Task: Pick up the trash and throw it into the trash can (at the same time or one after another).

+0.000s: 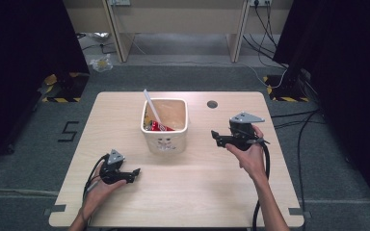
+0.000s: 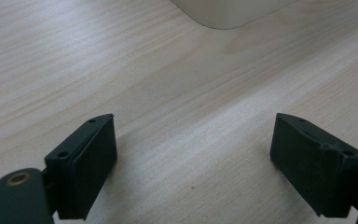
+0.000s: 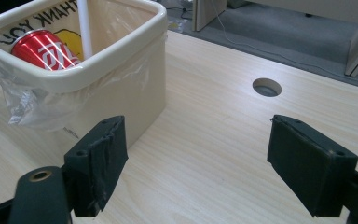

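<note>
A cream square bin lined with a clear plastic bag stands mid-table; inside lie a red can and a white stick that leans out to the upper left. In the right gripper view the bin is close at the left, with the can and stick inside. My left gripper rests low on the table front left of the bin, open and empty. My right gripper is held above the table right of the bin, open and empty.
A round cable hole sits in the light wooden table behind the right gripper. Desk legs and cables lie on the grey floor beyond the far edge. Black curtains flank both sides.
</note>
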{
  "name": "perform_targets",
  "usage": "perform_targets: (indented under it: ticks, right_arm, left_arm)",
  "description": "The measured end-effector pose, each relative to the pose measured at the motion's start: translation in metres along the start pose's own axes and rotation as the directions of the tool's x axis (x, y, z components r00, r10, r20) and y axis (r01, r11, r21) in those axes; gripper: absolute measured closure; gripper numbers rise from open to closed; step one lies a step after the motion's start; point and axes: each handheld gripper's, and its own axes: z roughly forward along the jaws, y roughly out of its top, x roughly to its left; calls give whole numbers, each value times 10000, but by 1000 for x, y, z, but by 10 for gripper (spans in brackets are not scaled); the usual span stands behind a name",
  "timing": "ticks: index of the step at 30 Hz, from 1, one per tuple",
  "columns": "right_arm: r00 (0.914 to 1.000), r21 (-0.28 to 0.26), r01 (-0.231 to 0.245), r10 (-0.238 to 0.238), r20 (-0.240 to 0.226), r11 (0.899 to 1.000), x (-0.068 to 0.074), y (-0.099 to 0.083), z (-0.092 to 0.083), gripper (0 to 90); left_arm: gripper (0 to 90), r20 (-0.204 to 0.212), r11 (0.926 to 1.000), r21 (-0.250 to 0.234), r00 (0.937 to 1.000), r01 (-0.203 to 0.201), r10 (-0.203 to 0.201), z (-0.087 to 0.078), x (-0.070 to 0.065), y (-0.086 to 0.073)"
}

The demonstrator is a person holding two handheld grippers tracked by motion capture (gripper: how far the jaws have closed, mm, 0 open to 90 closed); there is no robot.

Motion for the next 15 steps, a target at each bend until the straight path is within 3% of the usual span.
perform_targets:
  ticks: [15]
  right_arm:
    - [9997,29,183,-183,159,9998,1,-12,-9,197]
  left_arm:
    - [136,3,10000,17,10000,7,-7,0,0,0]
